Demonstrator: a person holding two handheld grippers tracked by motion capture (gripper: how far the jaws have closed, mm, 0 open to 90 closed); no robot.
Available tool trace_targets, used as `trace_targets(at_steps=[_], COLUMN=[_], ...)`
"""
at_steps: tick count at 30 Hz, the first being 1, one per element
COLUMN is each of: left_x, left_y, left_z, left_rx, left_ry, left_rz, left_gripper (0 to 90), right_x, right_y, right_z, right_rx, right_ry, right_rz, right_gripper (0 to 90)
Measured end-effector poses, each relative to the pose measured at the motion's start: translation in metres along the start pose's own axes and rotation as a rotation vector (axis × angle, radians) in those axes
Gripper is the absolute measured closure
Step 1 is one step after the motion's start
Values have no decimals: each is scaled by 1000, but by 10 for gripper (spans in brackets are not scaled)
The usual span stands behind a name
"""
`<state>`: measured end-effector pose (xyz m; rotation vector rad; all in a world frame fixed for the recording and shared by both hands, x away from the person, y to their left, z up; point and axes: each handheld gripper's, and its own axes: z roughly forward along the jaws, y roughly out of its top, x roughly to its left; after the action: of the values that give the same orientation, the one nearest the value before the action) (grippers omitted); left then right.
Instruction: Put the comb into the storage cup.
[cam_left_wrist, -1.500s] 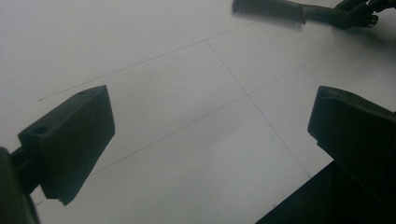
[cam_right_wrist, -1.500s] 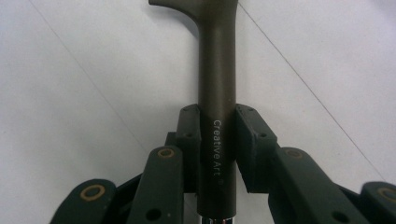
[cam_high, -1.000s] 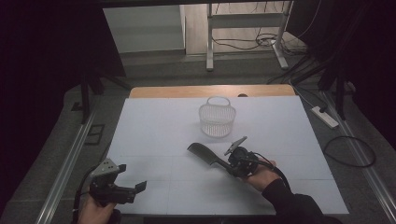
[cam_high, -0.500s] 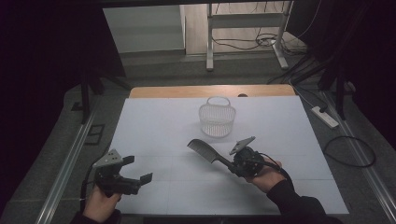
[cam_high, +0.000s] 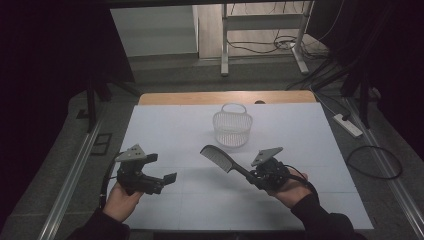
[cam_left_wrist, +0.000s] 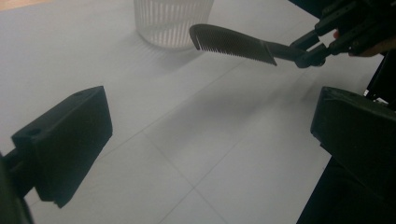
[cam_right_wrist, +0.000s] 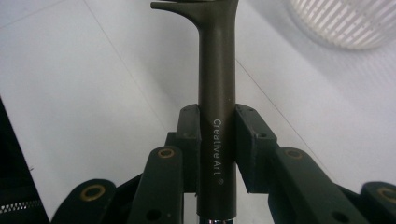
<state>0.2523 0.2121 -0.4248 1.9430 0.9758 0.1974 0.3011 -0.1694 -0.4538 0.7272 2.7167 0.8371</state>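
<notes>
High view shows the right gripper (cam_high: 256, 176) over the near right part of the table (cam_high: 165, 130), its fingers clenched on the round handle of a dark comb (cam_high: 219, 156). The comb sticks out from the gripper toward the far left, its toothed blade clear of the table surface and aimed roughly at the white basket (cam_high: 232, 129) that stands upright near the table's far middle. Gripping the handle end leaves the whole blade free, which, as I judge it, suits feeding the comb blade-first into the open top of the basket.

Right gripper view confirms the hold: both fingers (cam_right_wrist: 189, 140) press the handle (cam_right_wrist: 217, 140) from either side just above its printed lettering, so the comb lines up with the gripper's own axis and should follow the wrist without swinging.

Left gripper view shows the left gripper (cam_left_wrist: 210, 135) with its fingers released, wide apart and with nothing between them, looking across the table at the comb (cam_left_wrist: 233, 43) and the basket (cam_left_wrist: 170, 21). In the high view it hangs over the near left, well apart from both, probably kept out of the way.
</notes>
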Motion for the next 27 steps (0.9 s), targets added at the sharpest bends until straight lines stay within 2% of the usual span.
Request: trace_targets(at_steps=[9, 11, 13, 22, 27], left_x=[-4, -4, -3, 1, 3], left_y=[18, 22, 27, 40, 46], left_z=[14, 17, 20, 37, 44], left_rx=[9, 7, -8, 0, 18], left_ry=[-18, -30, -54, -88, -118], left_rz=[19, 15, -6, -27, -17], left_gripper=[0, 0, 0, 0, 0], right_x=[6, 6, 7, 12, 13], right_y=[-3, -4, -5, -8, -10], right_z=[-7, -9, -11, -19, -21], right_rx=[-24, -31, -42, -88, -100], right_ry=[-6, -7, -9, -28, -30], right_rz=[-22, -23, -38, -62, -77], right_gripper=[720, 720, 720, 720, 720])
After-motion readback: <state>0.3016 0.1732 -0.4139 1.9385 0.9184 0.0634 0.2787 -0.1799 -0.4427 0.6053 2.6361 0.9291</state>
